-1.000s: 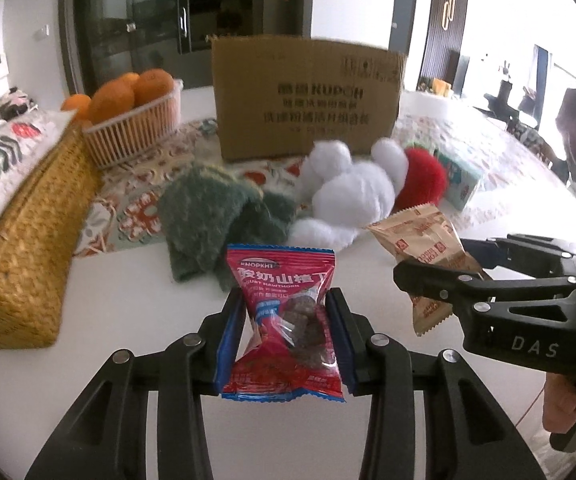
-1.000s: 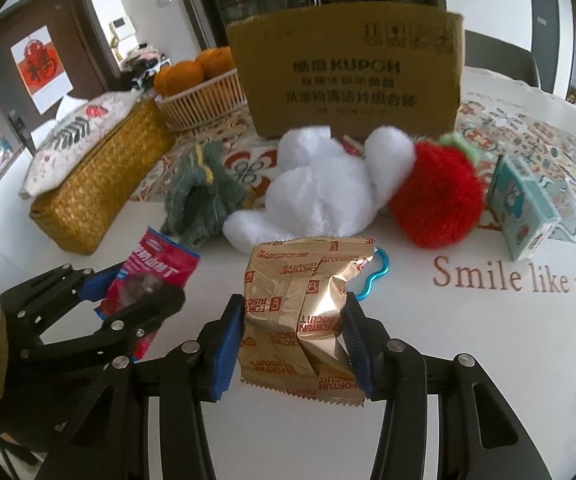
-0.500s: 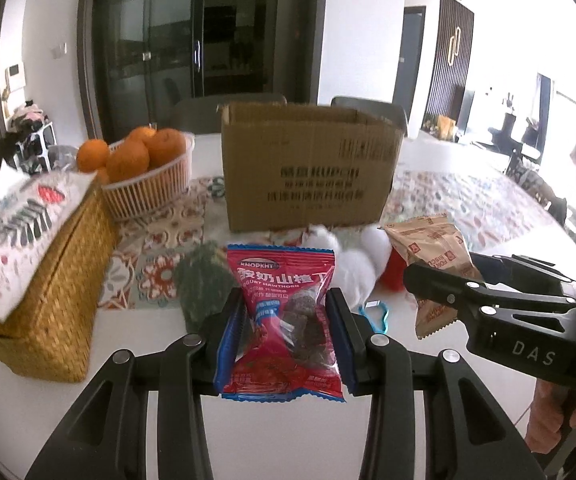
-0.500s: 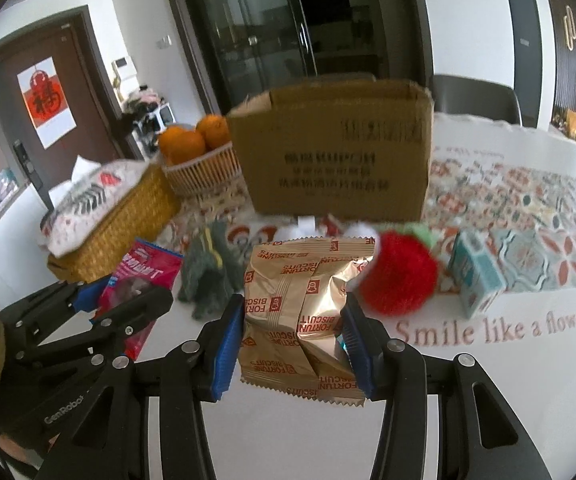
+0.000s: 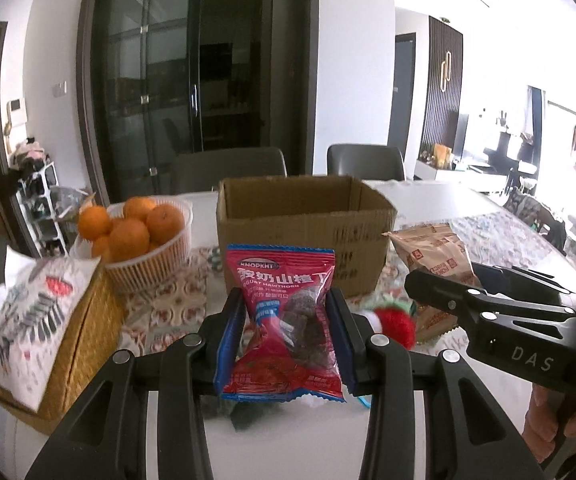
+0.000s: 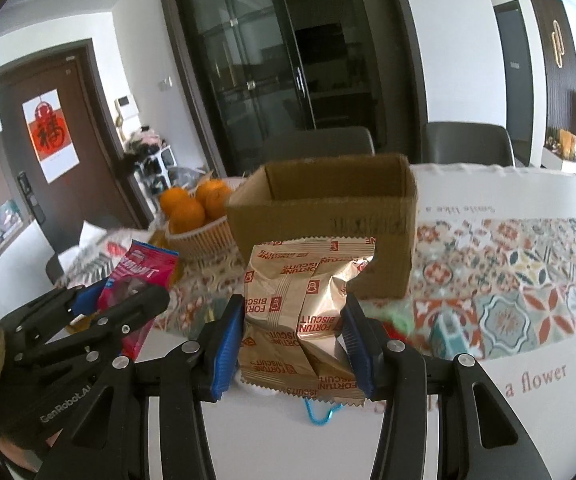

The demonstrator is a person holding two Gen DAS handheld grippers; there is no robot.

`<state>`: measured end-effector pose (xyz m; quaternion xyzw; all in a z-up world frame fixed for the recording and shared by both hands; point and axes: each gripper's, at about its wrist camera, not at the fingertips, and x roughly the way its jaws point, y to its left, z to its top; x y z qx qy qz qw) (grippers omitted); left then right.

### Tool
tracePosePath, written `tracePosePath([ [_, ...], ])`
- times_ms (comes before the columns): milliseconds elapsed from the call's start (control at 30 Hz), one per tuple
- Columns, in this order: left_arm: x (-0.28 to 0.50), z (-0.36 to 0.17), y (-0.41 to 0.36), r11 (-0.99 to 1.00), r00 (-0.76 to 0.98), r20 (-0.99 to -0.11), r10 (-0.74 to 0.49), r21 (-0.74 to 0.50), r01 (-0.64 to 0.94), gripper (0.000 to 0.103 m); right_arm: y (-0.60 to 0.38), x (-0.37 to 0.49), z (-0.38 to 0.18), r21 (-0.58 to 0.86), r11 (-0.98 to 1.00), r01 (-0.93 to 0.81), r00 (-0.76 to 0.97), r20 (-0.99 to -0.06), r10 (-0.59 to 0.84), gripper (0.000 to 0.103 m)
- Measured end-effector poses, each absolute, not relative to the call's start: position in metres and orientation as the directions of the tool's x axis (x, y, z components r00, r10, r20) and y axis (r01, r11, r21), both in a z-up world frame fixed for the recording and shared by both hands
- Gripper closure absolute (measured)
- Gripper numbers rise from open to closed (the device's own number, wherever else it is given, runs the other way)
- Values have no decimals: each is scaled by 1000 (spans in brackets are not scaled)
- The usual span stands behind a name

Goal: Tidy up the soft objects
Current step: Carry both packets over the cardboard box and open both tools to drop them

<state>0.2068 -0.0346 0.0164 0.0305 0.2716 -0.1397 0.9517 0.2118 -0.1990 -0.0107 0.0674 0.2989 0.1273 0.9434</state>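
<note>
Snack packets mid-carry: left gripper (image 5: 286,334) clamped on red hawthorn packet (image 5: 284,320), right gripper (image 6: 294,340) on gold biscuit packet (image 6: 304,312), next likely drop into open cardboard box (image 6: 324,220)

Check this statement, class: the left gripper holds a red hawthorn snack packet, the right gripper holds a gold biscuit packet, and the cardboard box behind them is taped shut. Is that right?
One detail is wrong. The cardboard box is open at the top, as the right wrist view shows. The rest stands: the left gripper holds the red hawthorn snack packet, and the right gripper holds the gold biscuit packet.
</note>
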Motion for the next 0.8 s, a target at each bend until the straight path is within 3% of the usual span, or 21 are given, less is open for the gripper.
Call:
tracePosePath([
  [433,247,45,-46,956,848,-462,-259,4,294,62,-209,250,23,195,962,-189,837,-480,262,54],
  [800,297,52,-51,952,844,-461,-274,-4,307,62,-210,293,42,169,969,-180,852,-465,239,54],
])
